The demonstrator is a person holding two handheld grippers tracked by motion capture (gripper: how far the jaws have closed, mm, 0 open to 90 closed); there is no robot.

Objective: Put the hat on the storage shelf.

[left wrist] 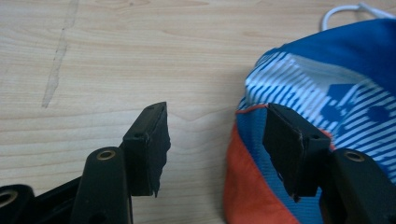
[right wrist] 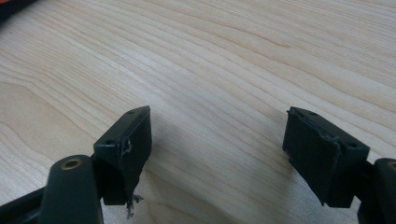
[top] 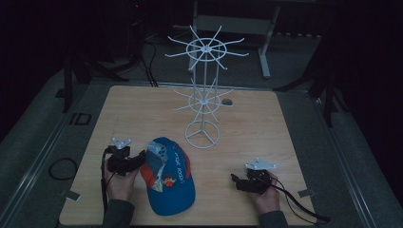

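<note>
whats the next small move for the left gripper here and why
Probably ease the left gripper a little further toward the cap so its edge sits between the open jaws, then close. In the left gripper view one jaw already overlaps the blue and orange fabric while the other is over bare table, so nothing is gripped yet. The white hanging rack stands behind, a likely destination.

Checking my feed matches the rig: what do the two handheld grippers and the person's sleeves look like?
Both grippers, left and right, are black with two blocky jaws ending in flat, worn pads; brass-coloured rivets show at the jaw pivots. Each carries a pale grey three-cornered plate on top and trails a black cable. The person's sleeves are dark grey.
</note>
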